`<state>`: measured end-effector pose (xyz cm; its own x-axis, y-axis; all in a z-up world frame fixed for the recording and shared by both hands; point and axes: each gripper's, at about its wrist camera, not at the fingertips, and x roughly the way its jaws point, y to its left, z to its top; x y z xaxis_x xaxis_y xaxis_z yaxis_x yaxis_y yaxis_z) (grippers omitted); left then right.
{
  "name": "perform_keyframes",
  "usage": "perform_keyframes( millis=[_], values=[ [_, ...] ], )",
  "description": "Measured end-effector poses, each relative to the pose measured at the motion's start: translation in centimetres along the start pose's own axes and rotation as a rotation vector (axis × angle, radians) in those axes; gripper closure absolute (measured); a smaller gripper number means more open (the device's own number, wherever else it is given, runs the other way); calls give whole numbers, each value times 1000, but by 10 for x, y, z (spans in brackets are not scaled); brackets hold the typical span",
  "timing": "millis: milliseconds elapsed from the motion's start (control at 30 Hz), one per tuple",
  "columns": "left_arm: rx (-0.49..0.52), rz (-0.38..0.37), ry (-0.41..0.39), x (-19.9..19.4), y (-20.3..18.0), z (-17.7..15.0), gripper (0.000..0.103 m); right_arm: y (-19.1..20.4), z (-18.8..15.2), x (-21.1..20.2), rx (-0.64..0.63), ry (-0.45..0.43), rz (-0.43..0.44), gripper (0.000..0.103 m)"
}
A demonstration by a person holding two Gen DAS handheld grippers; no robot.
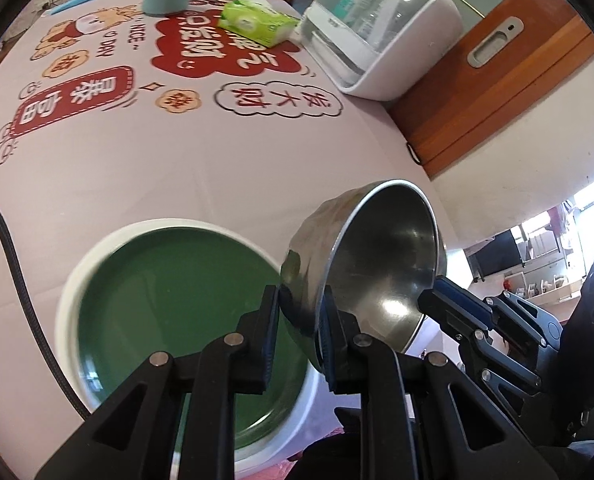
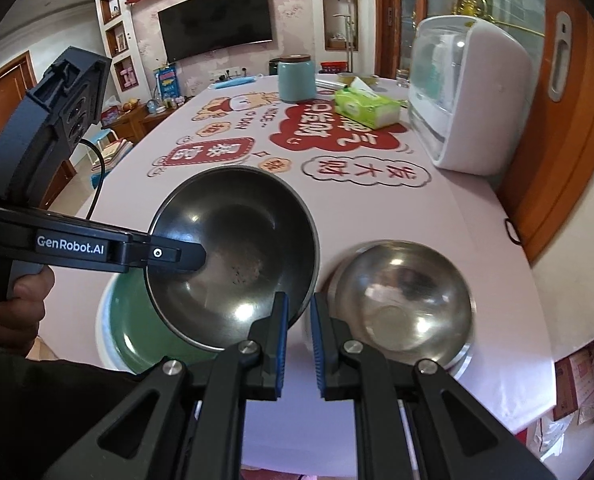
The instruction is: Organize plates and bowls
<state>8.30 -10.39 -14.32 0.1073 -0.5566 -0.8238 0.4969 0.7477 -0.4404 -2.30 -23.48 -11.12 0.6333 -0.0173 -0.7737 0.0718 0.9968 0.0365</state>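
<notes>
The steel bowl hangs tilted in mid-air above the near end of the table, pinched at opposite points of its rim: the left gripper clamps the wall with one pad outside and one inside, and the right gripper bites the near rim at about five o'clock on the bowl, so both sets of jaws are closed on the same bowl. The double hold is probably there to steady a slippery, thin-walled vessel that one pinch would let swing. Directly beneath it, at seven o'clock in the right wrist view, sits the green plate with its white rim, flat on the cloth; to the bowl's three o'clock rests a second steel bowl, upright near the table edge, a likely place for nesting, though that is only a judgement. The left wrist view shows the plate almost whole and the bowl edge-on, but misses the second bowl entirely; the right wrist view reveals that bowl, the hand on the left handle and specks inside the carried bowl. Farther off at twelve o'clock stand a blue canister, a green tissue pack and a white countertop appliance.
</notes>
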Motion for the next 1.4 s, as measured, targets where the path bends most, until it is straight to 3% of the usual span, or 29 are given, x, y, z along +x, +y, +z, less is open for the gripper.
perform_keyframes(
  millis=[433, 833, 1067, 1400],
  values=[
    [-13, -35, -78, 31, -48, 11, 85, -60, -5, -6, -54, 11, -7, 90],
    [-80, -7, -48, 62, -68, 7, 83, -90, -8, 0, -104, 36, 32, 90],
    [-100, -7, -20, 75, -74, 7, 74, -98, -10, 3, -115, 55, 54, 89],
    [-80, 9, -41, 76, -88, 16, 59, -111, -10, 0, -109, 37, 60, 89]
  ],
)
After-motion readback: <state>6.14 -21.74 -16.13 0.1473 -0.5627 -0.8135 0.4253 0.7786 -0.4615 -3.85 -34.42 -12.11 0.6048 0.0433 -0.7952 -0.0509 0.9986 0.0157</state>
